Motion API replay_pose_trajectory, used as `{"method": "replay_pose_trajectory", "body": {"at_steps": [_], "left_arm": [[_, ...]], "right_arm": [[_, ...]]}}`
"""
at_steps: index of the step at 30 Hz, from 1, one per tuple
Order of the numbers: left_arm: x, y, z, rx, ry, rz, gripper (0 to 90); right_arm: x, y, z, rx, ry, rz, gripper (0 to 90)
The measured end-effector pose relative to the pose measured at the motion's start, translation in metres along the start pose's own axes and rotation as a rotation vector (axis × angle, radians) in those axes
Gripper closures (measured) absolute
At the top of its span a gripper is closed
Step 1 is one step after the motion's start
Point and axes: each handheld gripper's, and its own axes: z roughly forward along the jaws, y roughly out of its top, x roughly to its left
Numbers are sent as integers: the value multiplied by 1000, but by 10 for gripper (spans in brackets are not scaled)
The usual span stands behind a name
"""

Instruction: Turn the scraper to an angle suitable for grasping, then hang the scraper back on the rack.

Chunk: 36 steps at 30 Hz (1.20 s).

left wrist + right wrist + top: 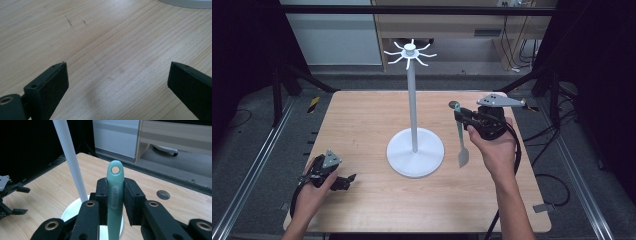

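Note:
A white stand [413,100] with a round base [415,152] and several hooks at its top [410,52] rises from the middle of the table. My right gripper [461,116] is lifted to the right of the pole and is shut on a pale green spatula [460,135], whose blade hangs down. In the right gripper view the spatula's handle [115,192] stands upright between the jaws, its hanging hole on top, with the pole [71,160] just to the left. My left gripper [346,181] rests low at the table's near left, open, with bare wood between its fingers [53,81].
The wooden table [362,130] has a small round hole [163,194] near its far right edge. Metal rails and cables run along the floor on both sides. A shelf unit [452,25] stands behind the table. The stand's base edge [187,3] lies beyond the left gripper.

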Motion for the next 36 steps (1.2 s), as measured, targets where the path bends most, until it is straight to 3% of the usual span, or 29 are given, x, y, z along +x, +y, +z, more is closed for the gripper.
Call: {"method": "replay_pose_trajectory", "body": {"at_steps": [36], "left_arm": [[-2,1,1,4,-3,6,30]], "right_arm": [[20,37,-3,-80,15,-37,750]]}}
